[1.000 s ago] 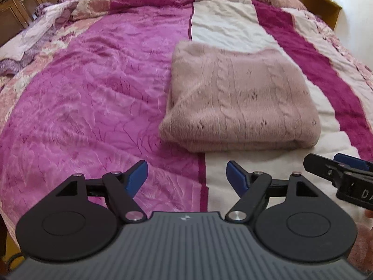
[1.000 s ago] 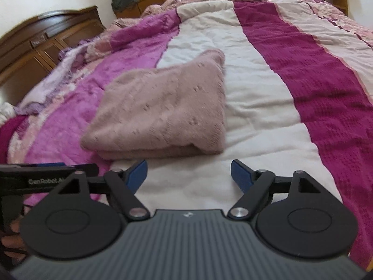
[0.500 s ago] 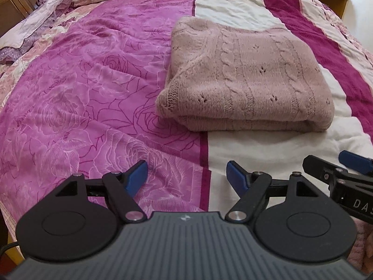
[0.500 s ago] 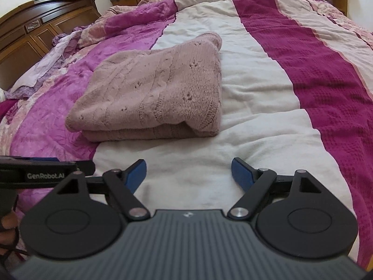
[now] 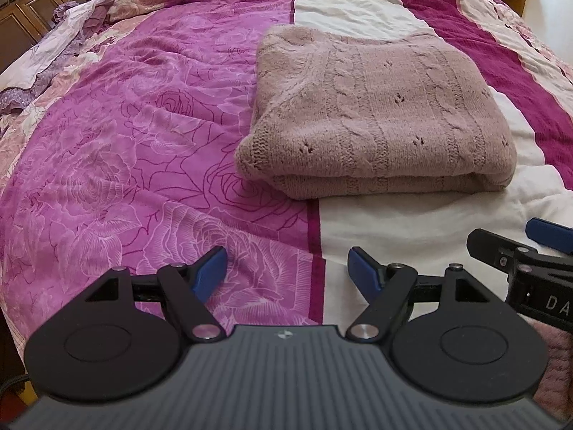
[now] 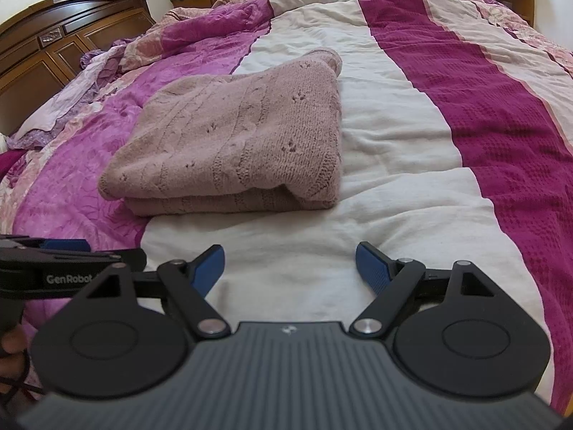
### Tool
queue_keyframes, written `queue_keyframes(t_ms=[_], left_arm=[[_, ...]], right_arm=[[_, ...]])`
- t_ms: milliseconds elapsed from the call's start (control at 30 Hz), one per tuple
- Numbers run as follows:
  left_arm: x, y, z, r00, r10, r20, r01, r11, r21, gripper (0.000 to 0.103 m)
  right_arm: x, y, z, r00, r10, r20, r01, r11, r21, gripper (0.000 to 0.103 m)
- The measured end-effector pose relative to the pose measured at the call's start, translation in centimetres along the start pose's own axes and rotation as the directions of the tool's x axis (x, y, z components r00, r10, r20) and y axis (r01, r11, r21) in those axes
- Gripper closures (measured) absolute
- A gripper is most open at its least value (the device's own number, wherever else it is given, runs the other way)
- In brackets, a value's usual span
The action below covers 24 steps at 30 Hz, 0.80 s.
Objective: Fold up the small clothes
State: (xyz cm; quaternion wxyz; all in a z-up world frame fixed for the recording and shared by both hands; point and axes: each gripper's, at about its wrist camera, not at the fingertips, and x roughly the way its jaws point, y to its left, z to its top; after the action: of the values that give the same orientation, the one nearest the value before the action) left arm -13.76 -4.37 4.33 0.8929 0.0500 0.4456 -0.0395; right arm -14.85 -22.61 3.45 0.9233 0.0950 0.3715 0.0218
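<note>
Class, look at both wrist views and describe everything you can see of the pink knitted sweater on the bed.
The sweater is dusty pink, a soft-looking knit with cable ribs and small eyelet holes. It lies folded into a thick, roughly rectangular stack, its layered edges facing the cameras. It rests flat on the bedspread, straddling the seam between the magenta rose print and the cream stripe. Nothing else touches it; both grippers are short of it.
</note>
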Motion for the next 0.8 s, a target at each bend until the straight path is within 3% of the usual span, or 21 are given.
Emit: queue_keyframes(t_ms=[800], left_arm=[[0.01, 0.08, 0.02, 1.0, -0.004, -0.005, 0.004, 1.0, -0.01, 0.023]], right_arm=[[0.04, 0.02, -0.01, 1.0, -0.001, 0.0, 0.001, 1.0, -0.001, 0.021]])
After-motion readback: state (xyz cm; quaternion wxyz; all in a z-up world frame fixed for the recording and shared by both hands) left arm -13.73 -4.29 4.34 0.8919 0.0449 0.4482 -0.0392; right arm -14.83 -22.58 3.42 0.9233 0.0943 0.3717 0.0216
